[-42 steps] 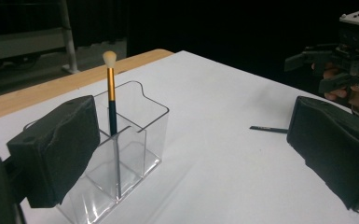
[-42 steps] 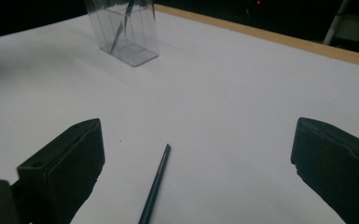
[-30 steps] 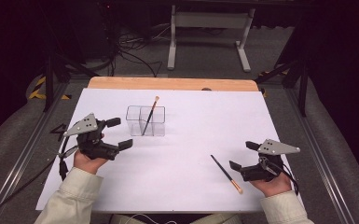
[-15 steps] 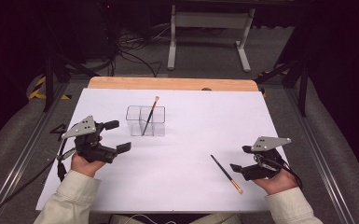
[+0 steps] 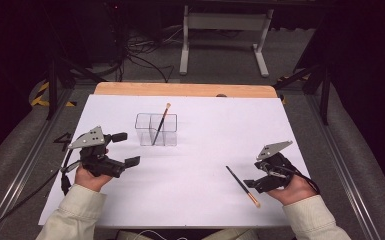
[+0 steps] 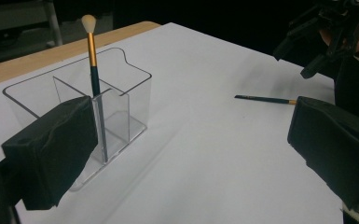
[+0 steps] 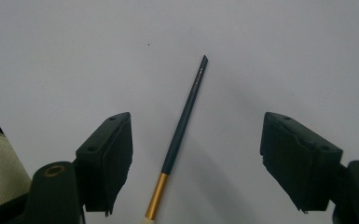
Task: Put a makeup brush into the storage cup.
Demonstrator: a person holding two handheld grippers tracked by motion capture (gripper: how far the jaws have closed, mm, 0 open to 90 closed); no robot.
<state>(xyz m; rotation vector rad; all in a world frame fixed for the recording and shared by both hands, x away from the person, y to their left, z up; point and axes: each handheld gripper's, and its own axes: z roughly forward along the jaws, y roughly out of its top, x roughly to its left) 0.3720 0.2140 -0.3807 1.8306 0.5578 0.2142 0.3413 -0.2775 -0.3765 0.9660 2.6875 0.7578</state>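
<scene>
Right gripper (image 7: 196, 163) hangs wide open over the thin dark gold-banded makeup brush (image 7: 182, 135) lying flat on the white table (image 5: 205, 165) (left gripper (image 5: 122, 149) open too). Closing off-centre could roll it away.

A: Lab or recording rig, not a home. White sheet (image 5: 200, 170) taped flat over a wooden tabletop (image 5: 185, 89), metal rails (image 5: 352, 175) along both sides.

B: Agreed. Dark surround, loose cables (image 5: 140, 52) on grey floor, a bare metal stand (image 5: 222, 35) behind. Yellow-black hazard tape (image 5: 42, 95) at left.
</scene>
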